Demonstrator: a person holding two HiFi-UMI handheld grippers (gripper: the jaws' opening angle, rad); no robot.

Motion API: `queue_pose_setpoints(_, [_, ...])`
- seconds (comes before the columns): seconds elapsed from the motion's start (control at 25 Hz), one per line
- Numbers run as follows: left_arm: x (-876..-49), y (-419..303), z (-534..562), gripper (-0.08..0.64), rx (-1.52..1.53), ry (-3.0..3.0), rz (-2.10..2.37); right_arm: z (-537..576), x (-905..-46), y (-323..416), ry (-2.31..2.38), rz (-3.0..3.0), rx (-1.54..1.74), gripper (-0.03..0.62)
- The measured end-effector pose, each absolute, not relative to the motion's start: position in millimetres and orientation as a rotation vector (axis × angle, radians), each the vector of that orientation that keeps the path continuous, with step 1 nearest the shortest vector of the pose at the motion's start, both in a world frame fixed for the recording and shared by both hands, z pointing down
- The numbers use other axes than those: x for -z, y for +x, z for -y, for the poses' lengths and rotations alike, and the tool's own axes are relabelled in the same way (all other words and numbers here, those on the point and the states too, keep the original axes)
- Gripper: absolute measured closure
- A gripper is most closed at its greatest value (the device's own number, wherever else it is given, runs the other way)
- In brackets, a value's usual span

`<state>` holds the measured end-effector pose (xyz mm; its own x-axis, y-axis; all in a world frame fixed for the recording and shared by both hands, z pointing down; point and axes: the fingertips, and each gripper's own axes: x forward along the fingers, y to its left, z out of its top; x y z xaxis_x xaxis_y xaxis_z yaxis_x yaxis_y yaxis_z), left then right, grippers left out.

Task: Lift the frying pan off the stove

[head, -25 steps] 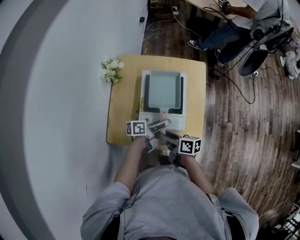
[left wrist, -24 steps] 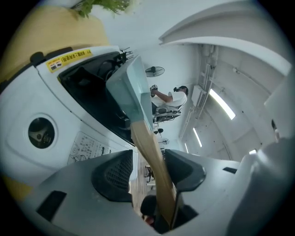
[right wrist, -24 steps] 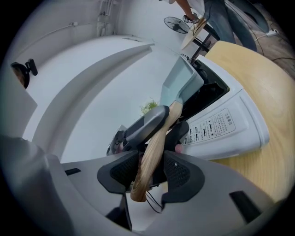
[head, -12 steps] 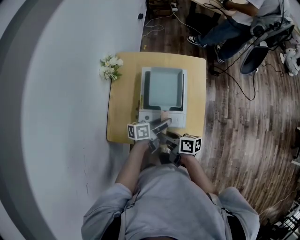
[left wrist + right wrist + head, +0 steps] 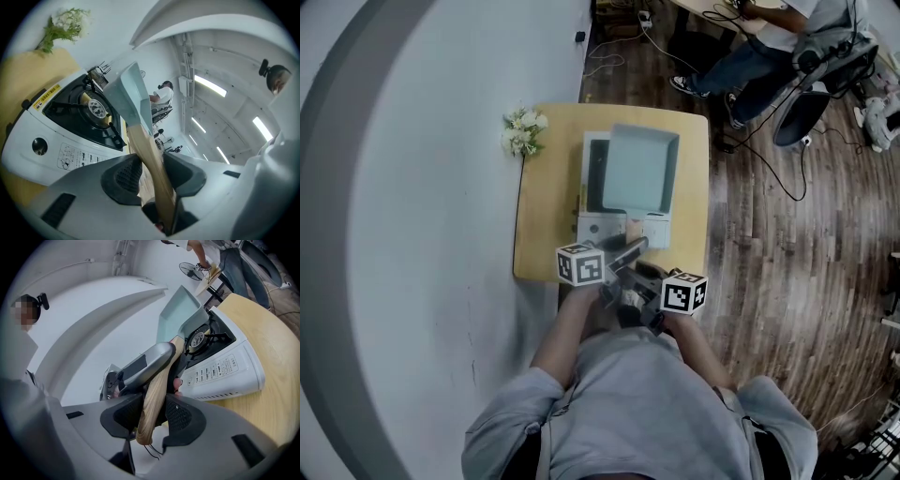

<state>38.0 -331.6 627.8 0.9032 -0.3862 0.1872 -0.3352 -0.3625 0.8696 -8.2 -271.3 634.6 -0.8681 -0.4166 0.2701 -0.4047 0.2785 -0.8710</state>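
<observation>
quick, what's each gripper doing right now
left gripper: closed on the frying pan handle.
right gripper: closed on the same handle, nearer its end.

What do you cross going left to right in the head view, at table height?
grey band → flowers → frying pan → office chair
</observation>
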Motion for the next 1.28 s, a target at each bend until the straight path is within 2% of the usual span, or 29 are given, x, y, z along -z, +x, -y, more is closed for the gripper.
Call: queue_pose_setpoints(1.28, [-562.0, 64.2, 231.0, 0.420, 0.078, 2.156, 0.346, 179.5, -580.3, 11.5, -0.985, -2.524, 1.395, 0.451])
